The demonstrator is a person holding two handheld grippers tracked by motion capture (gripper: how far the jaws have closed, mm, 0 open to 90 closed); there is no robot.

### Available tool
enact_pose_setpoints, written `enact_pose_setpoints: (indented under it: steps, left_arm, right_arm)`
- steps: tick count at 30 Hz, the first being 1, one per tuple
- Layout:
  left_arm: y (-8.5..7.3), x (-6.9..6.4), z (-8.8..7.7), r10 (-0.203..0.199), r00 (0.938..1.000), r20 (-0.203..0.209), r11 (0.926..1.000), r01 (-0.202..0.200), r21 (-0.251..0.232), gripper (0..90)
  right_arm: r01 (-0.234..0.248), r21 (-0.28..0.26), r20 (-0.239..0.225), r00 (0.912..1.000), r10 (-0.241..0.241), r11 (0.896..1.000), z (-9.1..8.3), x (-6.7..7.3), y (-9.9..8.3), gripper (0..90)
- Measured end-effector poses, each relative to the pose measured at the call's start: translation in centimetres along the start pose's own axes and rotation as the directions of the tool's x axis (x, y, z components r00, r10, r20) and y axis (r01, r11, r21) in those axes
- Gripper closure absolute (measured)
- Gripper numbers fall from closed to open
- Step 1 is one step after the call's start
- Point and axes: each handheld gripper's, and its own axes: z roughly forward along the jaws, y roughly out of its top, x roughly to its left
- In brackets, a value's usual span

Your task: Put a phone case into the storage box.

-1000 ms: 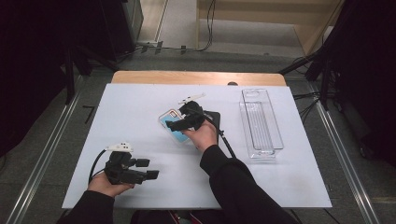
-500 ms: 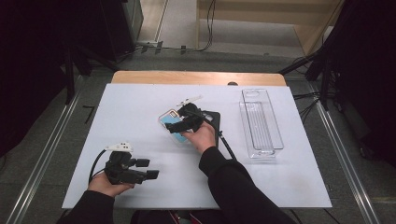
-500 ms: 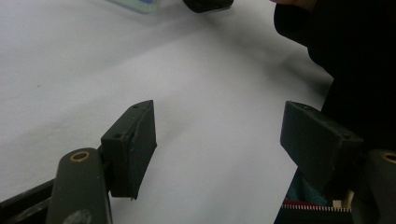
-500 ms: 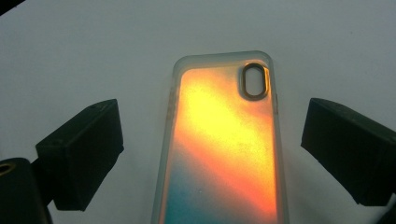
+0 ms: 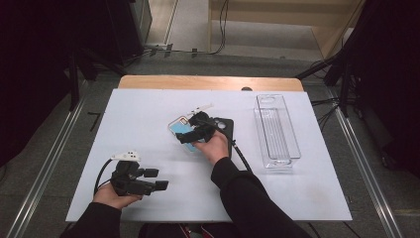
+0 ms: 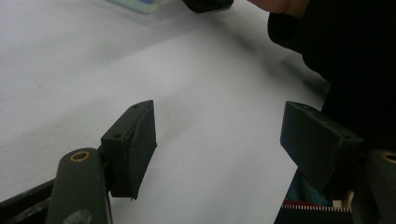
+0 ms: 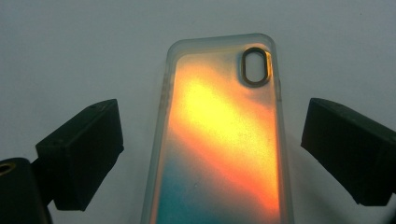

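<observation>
No grasp has been made yet. The right gripper (image 5: 190, 130) is held over a phone case (image 7: 222, 140) lying flat on the white counter (image 5: 148, 119), its jaws spread wide with the case between them, untouched on either side. Closing and lifting are judged to remain. The left gripper (image 5: 151, 179) is kept well apart, jaws wide open on nothing. The case's near end is cut off below the jaws, and a dark object beside it cannot be identified.
</observation>
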Motion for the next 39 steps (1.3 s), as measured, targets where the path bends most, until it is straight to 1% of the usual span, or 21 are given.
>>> enact_pose_setpoints:
  steps: [6,11,13,15,18,23,26,29,30,32,33,36,39]
  left_arm:
    - [0.0,0.0,0.0,-0.001,1.0,-0.001,1.0,0.001,0.0,27.2]
    - [0.0,0.0,0.0,-0.001,1.0,-0.001,1.0,0.001,0.0,27.2]
    - [0.0,0.0,0.0,-0.001,1.0,-0.001,1.0,0.001,0.0,27.2]
    - [0.0,0.0,0.0,0.0,1.0,-0.001,1.0,0.0,0.0,27.2]
    - [0.0,0.0,0.0,0.001,1.0,-0.001,1.0,-0.001,-0.001,27.2]
    - [0.0,0.0,0.0,0.001,1.0,-0.002,1.0,-0.001,0.0,27.2]
    - [0.0,0.0,0.0,0.002,1.0,-0.002,1.0,-0.002,-0.001,27.2]
    - [0.0,0.0,0.0,0.0,1.0,-0.002,1.0,0.0,0.0,27.2]
    - [0.0,0.0,0.0,0.0,1.0,-0.002,1.0,0.0,-0.001,27.2]
    - [0.0,0.0,0.0,0.0,1.0,-0.001,1.0,0.0,-0.001,27.2]
    - [0.0,0.0,0.0,0.001,1.0,-0.003,1.0,-0.001,-0.002,27.2]
    - [0.0,0.0,0.0,-0.002,1.0,-0.002,1.0,0.002,-0.002,27.2]
    - [0.0,0.0,0.0,-0.001,1.0,-0.002,1.0,0.001,-0.001,27.2]
  right_arm:
    - [-0.003,0.009,-0.004,1.0,0.003,1.0,0.3,-0.1,-0.4,3.9]
    - [0.008,0.036,0.008,0.9999,-0.008,0.999,0.9,0.0,-0.6,3.9]
    - [-0.001,0.043,0.01,0.9999,0.0,0.999,0.9,0.0,-0.7,3.9]
    - [0.007,0.043,0.012,0.9999,-0.008,0.999,0.9,0.0,-0.7,4.0]
    - [0.002,0.06,0.018,0.9998,-0.003,0.998,1.0,0.1,-0.7,5.0]
    - [0.023,0.065,0.03,0.9992,-0.025,0.998,1.1,0.3,-0.8,5.0]
    - [0.052,0.071,0.05,0.9972,-0.055,0.996,1.2,0.5,-0.8,5.1]
    - [0.048,0.076,0.057,0.997,-0.052,0.996,1.2,0.6,-0.8,5.5]
    - [0.05,0.075,0.061,0.9966,-0.055,0.996,1.2,0.7,-0.9,7.0]
    - [0.065,0.079,0.092,0.9931,-0.072,0.995,1.2,0.9,-0.9,11.1]
    - [0.076,0.078,0.097,0.9918,-0.083,0.994,1.2,0.9,-1.0,11.2]
    - [0.073,0.081,0.1,0.9916,-0.081,0.994,1.2,1.0,-1.0,11.2]
    - [0.091,0.086,0.113,0.9885,-0.1,0.992,1.3,1.1,-1.0,11.8]
